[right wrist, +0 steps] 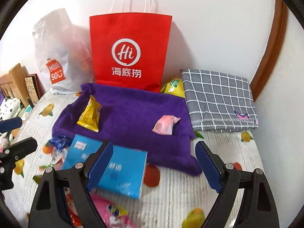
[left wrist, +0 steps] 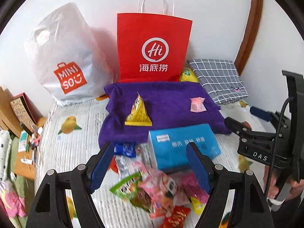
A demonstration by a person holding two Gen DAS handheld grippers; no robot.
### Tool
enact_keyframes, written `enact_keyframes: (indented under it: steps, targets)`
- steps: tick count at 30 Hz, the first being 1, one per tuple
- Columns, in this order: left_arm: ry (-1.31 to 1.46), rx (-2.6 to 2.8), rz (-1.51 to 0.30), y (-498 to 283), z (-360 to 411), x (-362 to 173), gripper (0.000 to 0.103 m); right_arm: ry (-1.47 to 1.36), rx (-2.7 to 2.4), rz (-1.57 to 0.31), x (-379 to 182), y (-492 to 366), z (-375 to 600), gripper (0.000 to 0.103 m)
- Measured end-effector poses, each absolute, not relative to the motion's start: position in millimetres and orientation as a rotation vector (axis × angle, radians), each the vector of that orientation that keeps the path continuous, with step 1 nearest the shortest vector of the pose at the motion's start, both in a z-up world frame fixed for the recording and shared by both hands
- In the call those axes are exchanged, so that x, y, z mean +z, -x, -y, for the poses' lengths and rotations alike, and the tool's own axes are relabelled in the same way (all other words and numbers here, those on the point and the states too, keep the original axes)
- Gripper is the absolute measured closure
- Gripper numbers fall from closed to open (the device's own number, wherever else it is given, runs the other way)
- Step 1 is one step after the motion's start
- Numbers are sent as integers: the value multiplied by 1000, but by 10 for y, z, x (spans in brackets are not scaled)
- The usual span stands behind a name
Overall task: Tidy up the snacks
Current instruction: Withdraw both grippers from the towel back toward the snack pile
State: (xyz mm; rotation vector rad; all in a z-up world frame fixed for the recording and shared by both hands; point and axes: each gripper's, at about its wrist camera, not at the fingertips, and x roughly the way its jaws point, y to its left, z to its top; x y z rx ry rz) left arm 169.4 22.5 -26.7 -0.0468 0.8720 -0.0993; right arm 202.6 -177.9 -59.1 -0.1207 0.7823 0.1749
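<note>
A purple cloth lies on the bed with a yellow triangular snack and a pink wrapped candy on it. A pile of mixed snack packets lies in front, beside a blue box. My left gripper is open and empty above the pile. My right gripper is open and empty over the blue box's right edge; it also shows in the left wrist view.
A red paper bag and a white MINISO plastic bag stand against the wall. A folded grey checked cloth lies at right, a yellow-green packet beside it. Clutter lies off the bed's left edge.
</note>
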Motion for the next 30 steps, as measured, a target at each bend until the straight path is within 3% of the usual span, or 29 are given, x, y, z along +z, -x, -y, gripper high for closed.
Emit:
enact_keyframes:
  steps: [12,17,20,30]
  targets:
    - [85,-59,-838,-1261,-505,-285,26,-47,221,-802,-677,-1596,2022,16]
    - [117,-53,-838,-1173,-599,-340,26,-102,227,-852,-885,-1501,2069,16]
    - [126,-50,-846,-1146,-617,-393,26,-108,256,-882,-1037,-1431,2010,22]
    - [161,-40,-893,-1080,-709,-632,26,-72,336,-954,-1446,-1288,1710,22]
